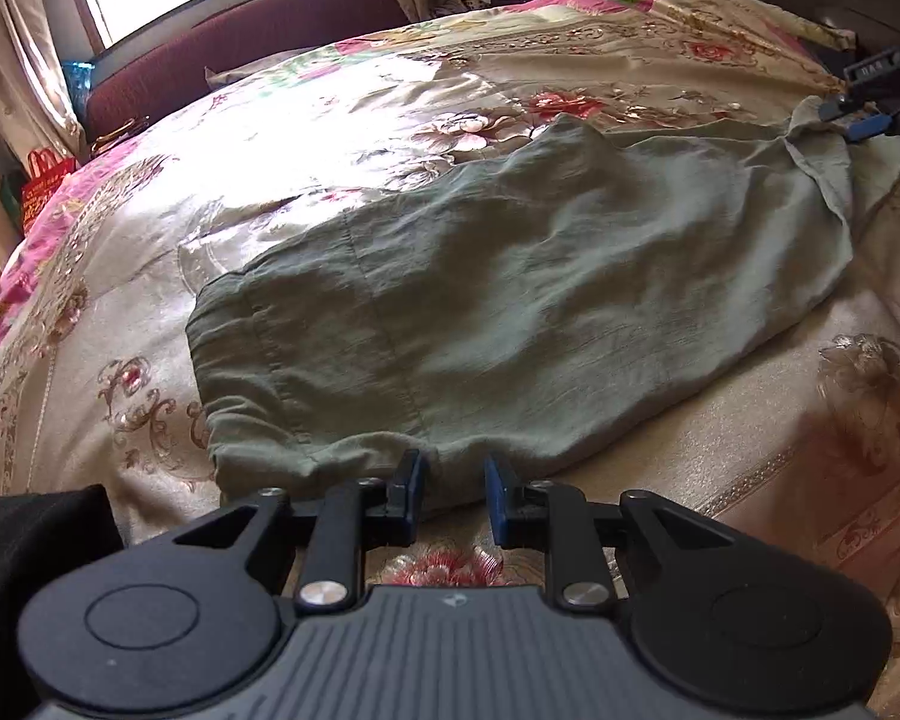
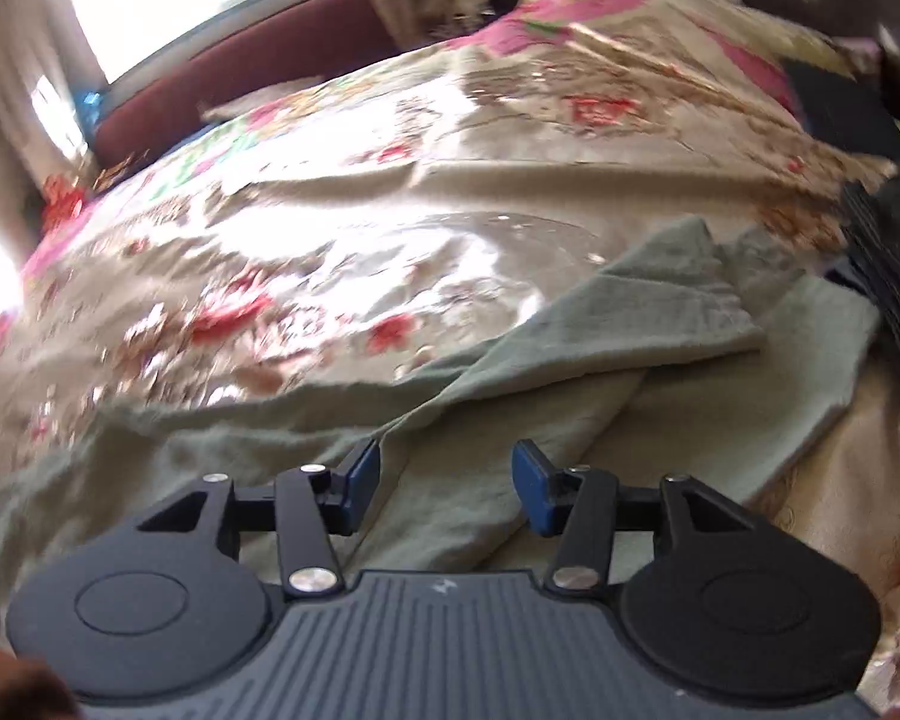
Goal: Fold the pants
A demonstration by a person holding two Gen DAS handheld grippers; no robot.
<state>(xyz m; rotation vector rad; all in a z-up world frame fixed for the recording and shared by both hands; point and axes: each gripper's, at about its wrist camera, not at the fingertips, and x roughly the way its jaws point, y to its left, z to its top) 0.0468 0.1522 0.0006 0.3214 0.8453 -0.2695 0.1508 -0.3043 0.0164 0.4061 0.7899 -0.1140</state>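
The pants (image 1: 510, 300) lie flat on the bed (image 1: 150, 312), already doubled lengthwise by the look of it, waist end toward my left and the leg ends off to my right. My left tool (image 1: 455, 492) sits low at the near edge of the waist end, its jaws standing a narrow gap apart with nothing between them; the cloth edge is just beyond the tips. My right tool (image 2: 447, 489) hangs over the leg ends, jaws wider apart and also empty. In the right wrist view one leg's hem is flipped and skewed across the other, so the two legs do not line up.

I judge I am between folds: the long fold is made, the crosswise fold not yet begun. Next I would need to square that stray hem, then pinch both layers at the leg ends and carry them over toward the waist. Thin, limp cloth; a one-layer pinch would drag the fold apart.
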